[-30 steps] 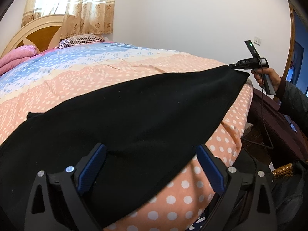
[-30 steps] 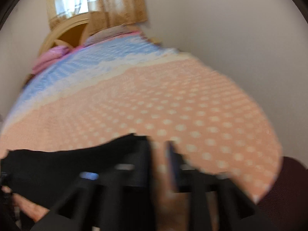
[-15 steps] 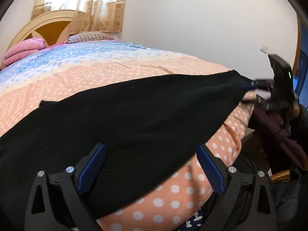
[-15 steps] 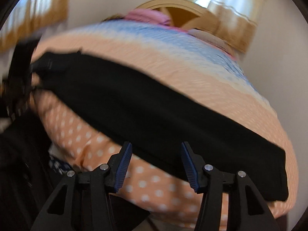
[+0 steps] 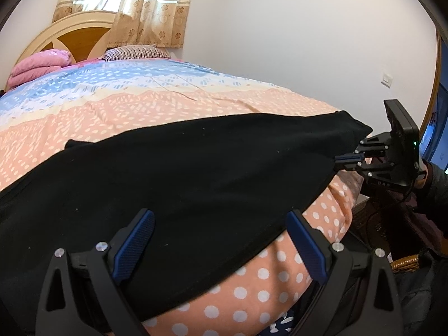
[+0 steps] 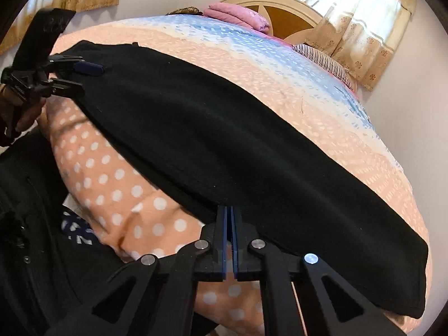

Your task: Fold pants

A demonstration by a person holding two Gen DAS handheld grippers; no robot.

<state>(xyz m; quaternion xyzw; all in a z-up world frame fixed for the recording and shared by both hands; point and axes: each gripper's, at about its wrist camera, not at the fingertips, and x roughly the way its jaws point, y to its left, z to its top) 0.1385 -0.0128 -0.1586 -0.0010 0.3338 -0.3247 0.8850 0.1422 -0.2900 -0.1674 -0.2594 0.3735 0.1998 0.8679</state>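
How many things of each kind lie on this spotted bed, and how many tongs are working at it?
black pants: 1
pink folded blanket: 1
striped pillow: 1
tongs: 2 (left tongs, right tongs)
Total: 5

Home bedroom, bed [image 5: 173,106], curtained window [image 5: 131,2]

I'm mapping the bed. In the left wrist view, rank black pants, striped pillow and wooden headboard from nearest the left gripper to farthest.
From the left gripper:
1. Black pants, right at its open jaws, on the bed's near edge.
2. Striped pillow, far end of the bed.
3. Wooden headboard, behind the pillow, upper left.
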